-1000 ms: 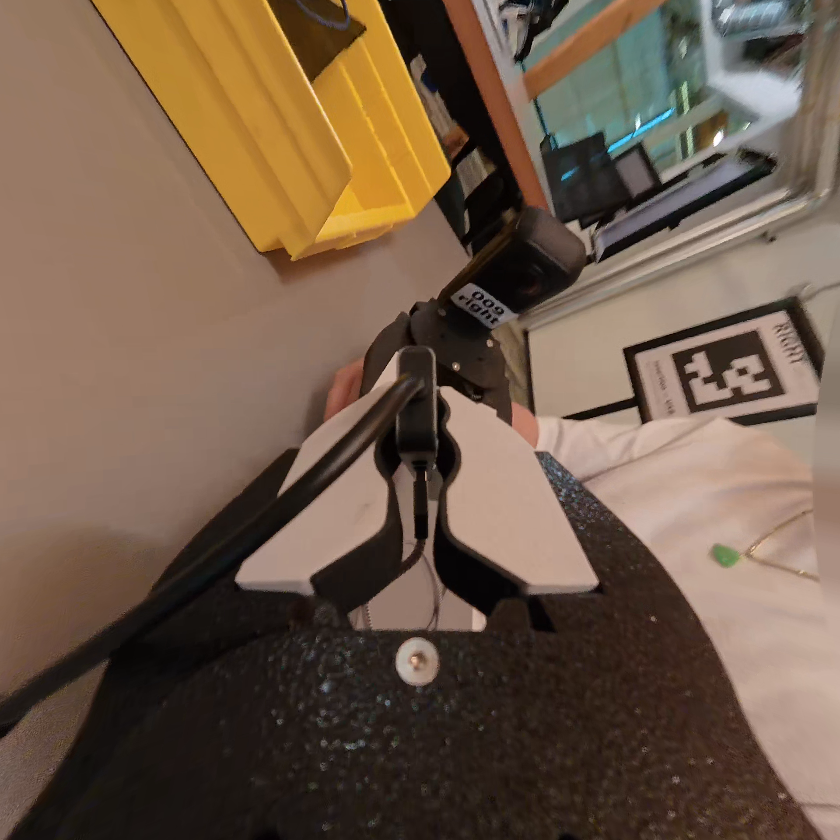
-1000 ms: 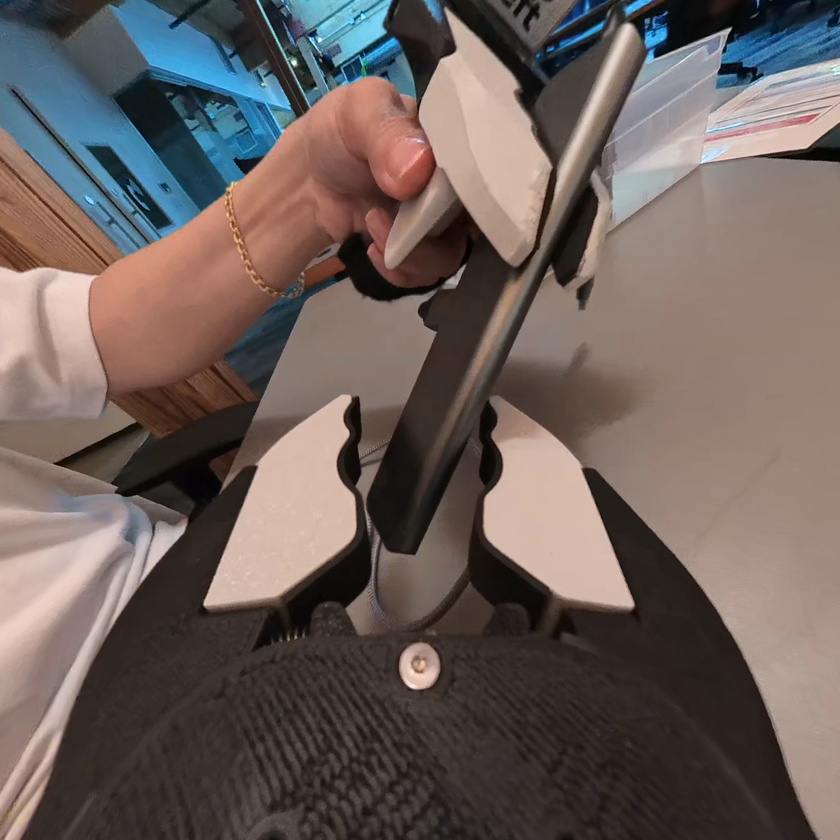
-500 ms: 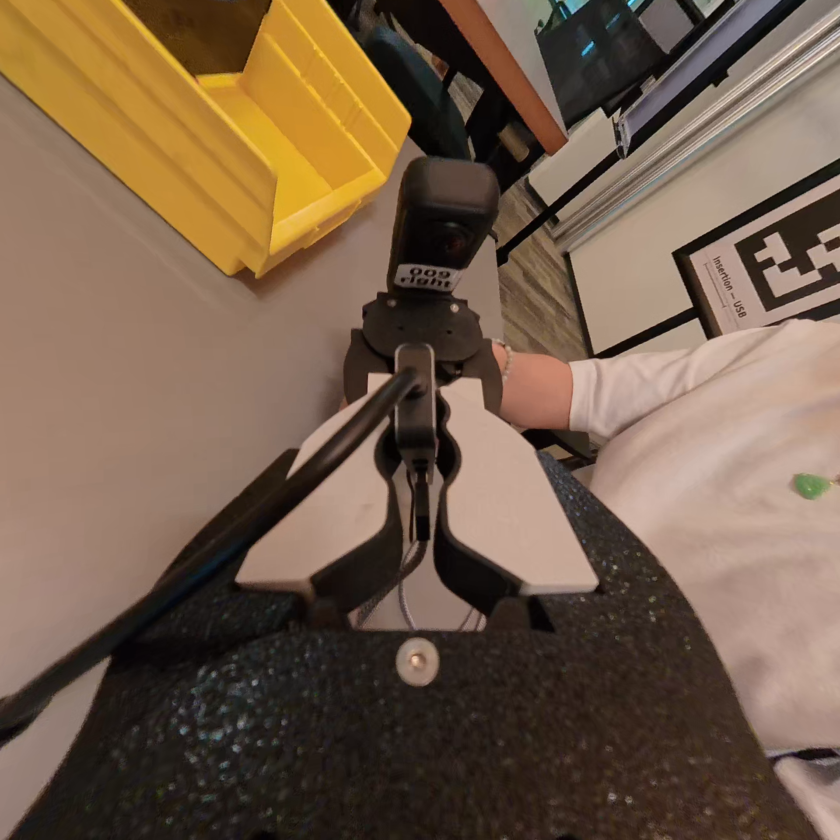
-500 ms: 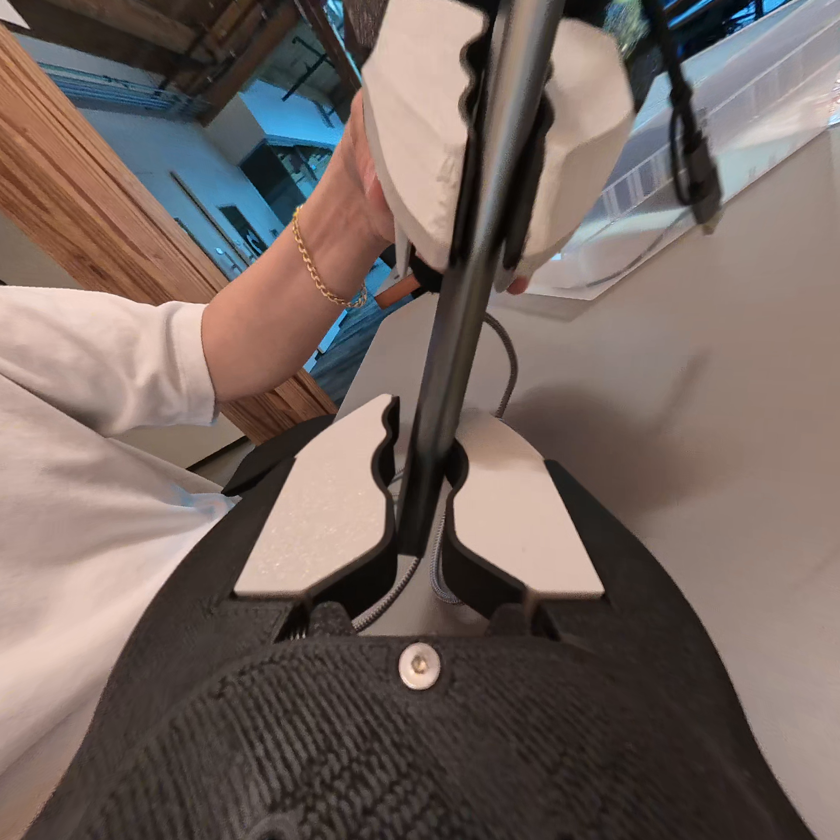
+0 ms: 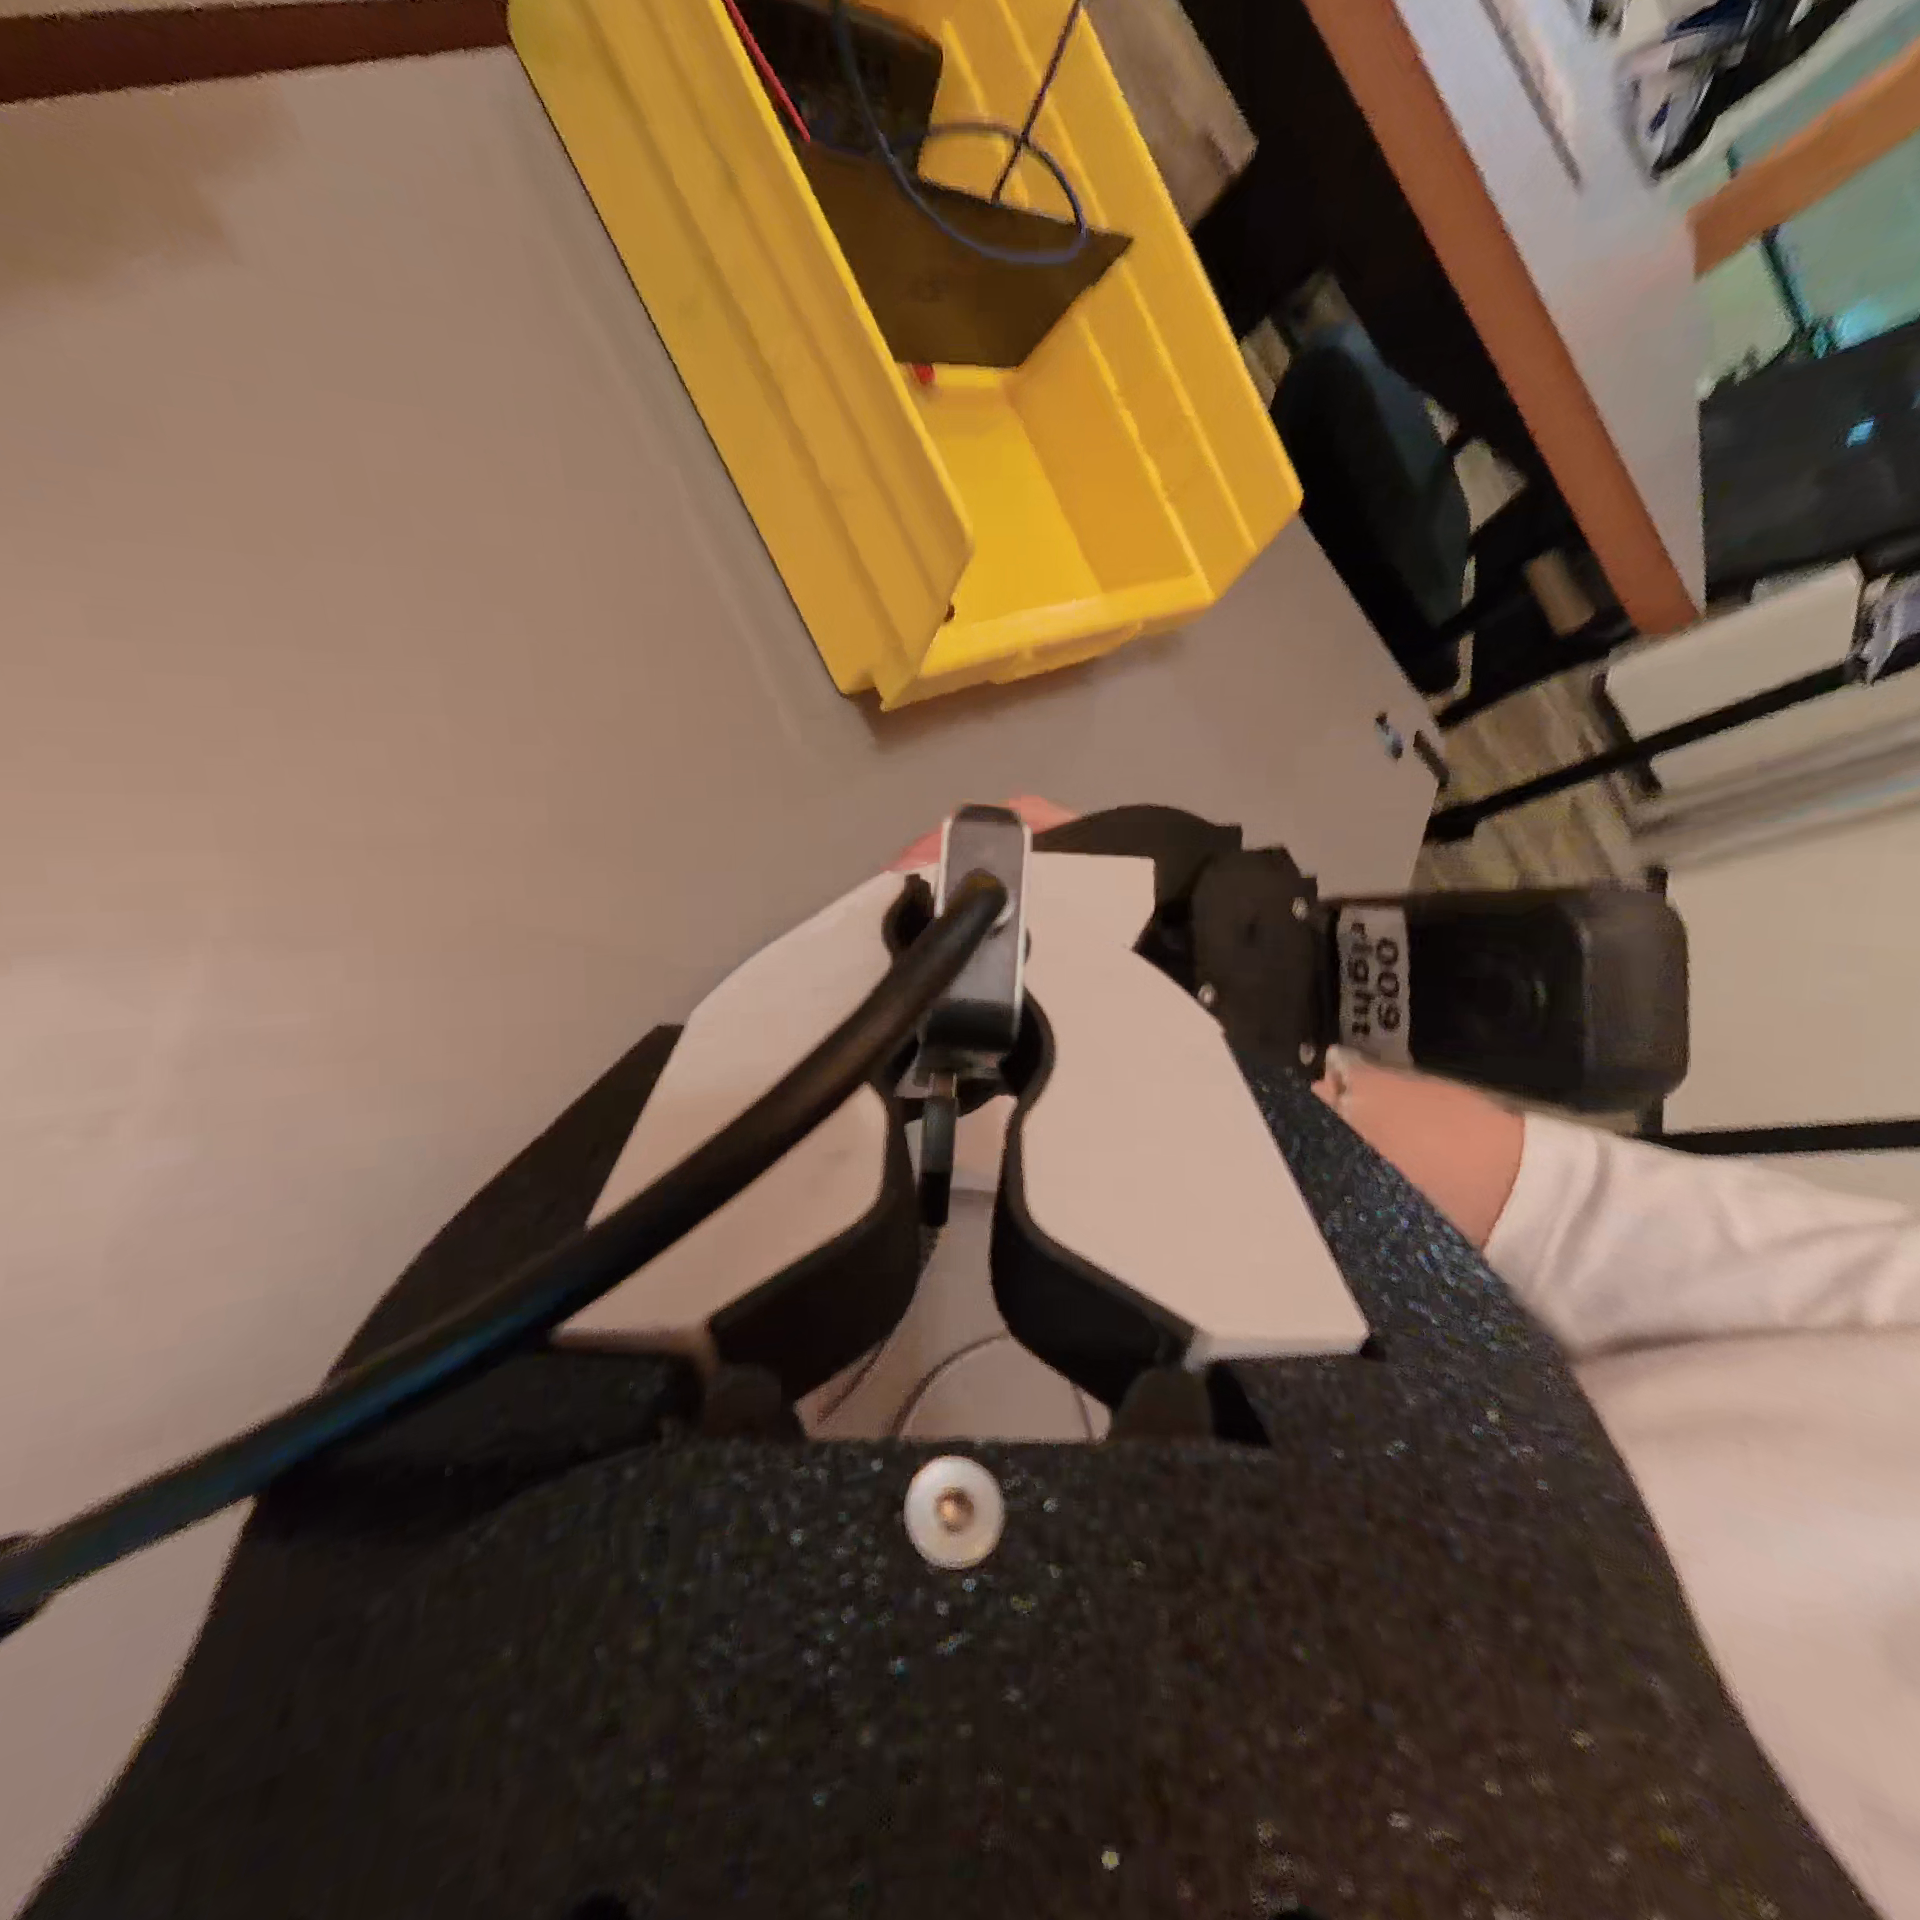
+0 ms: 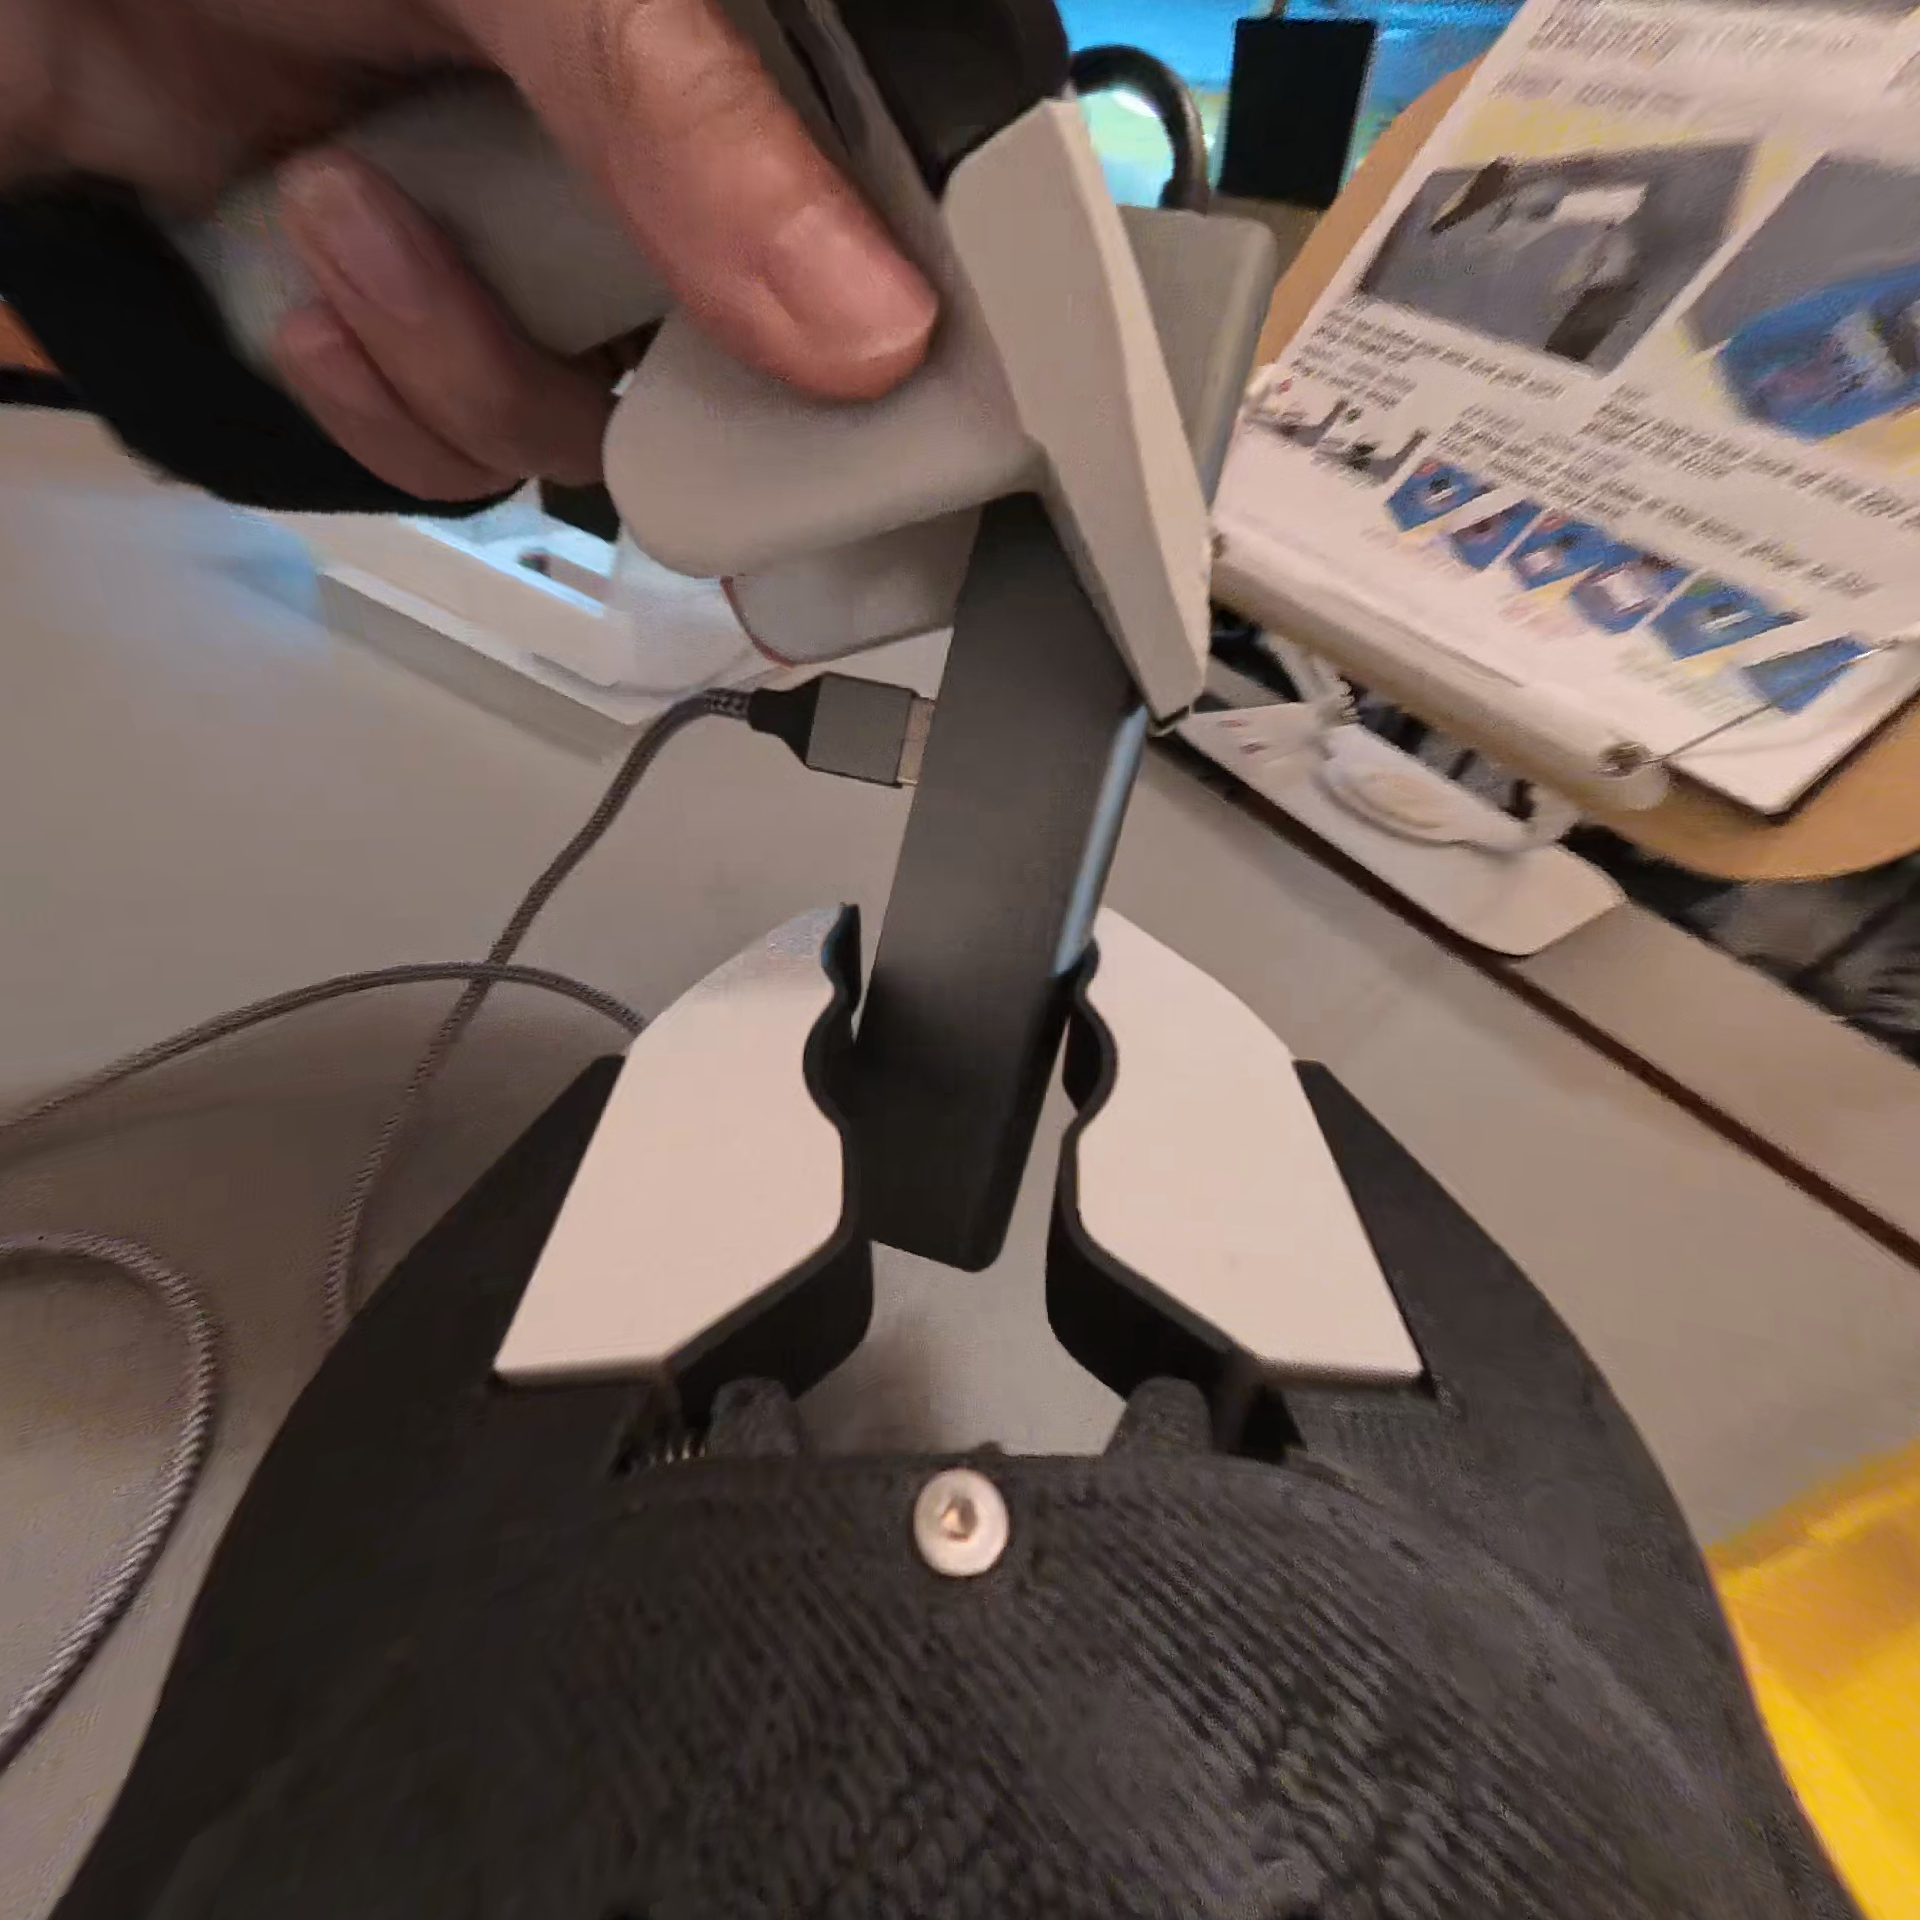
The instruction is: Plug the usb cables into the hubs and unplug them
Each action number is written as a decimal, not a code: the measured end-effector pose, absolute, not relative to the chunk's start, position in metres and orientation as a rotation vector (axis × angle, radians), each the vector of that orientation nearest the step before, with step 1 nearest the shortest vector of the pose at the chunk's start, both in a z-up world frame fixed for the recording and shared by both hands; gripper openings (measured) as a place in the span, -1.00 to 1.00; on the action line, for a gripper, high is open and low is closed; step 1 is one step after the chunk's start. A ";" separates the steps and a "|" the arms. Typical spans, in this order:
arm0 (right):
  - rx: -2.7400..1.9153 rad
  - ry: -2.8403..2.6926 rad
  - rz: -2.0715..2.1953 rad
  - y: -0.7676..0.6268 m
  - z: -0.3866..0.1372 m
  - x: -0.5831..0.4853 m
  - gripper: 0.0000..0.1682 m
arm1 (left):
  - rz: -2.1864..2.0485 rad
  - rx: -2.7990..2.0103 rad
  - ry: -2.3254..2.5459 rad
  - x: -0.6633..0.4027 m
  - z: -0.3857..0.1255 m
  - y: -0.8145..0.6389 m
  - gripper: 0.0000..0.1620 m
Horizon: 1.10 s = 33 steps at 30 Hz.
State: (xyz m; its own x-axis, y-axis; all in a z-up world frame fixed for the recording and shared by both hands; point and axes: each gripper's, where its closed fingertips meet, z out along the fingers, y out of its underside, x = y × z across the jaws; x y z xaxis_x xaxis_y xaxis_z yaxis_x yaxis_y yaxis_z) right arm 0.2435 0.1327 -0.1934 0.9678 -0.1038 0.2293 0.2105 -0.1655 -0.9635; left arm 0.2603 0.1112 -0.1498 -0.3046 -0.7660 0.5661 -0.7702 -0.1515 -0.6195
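Right gripper (image 6: 956,1049): jaws pinching the lower end of the dark hub (image 6: 987,883), which stands nearly upright.
Left gripper (image 5: 961,1039): jaws pressed on the hub's other end, where its thick black lead (image 5: 582,1257) leaves.
Braided cable (image 6: 499,956): its grey plug (image 6: 857,727) sits seated in the hub's side, just under the left gripper.
Step, as I judge it: both ends are held; keep the hub steady and move any plug straight along its port, never sideways.
Bench (image 5: 312,727): plain grey, under the hub.
Yellow bin (image 5: 935,364): beyond the hub, holding a dark sheet and wires.
Room: printed sheets (image 6: 1621,364) propped behind the hub; chairs and desks farther off.
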 end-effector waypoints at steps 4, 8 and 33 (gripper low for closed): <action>-1.717 -0.012 -0.347 0.131 -0.193 0.254 -0.55 | 1.677 1.915 -1.904 0.261 -0.142 0.108 -0.88; -1.775 -0.014 -0.346 0.132 -0.203 0.254 -0.57 | 1.736 1.982 -1.905 0.260 -0.147 0.103 -0.88; -1.805 0.084 -0.206 0.132 -0.205 0.256 -0.62 | 1.775 2.068 -2.301 0.270 -0.144 0.097 -0.79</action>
State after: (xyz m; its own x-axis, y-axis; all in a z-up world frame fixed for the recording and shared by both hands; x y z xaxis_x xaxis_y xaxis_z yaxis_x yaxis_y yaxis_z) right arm 0.2561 0.1323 -0.2051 0.9814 -0.1669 0.0951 0.0525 -0.2430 -0.9686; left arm 0.2700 0.0966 -0.1440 -0.2683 -0.9201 0.2853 -0.5097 -0.1158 -0.8526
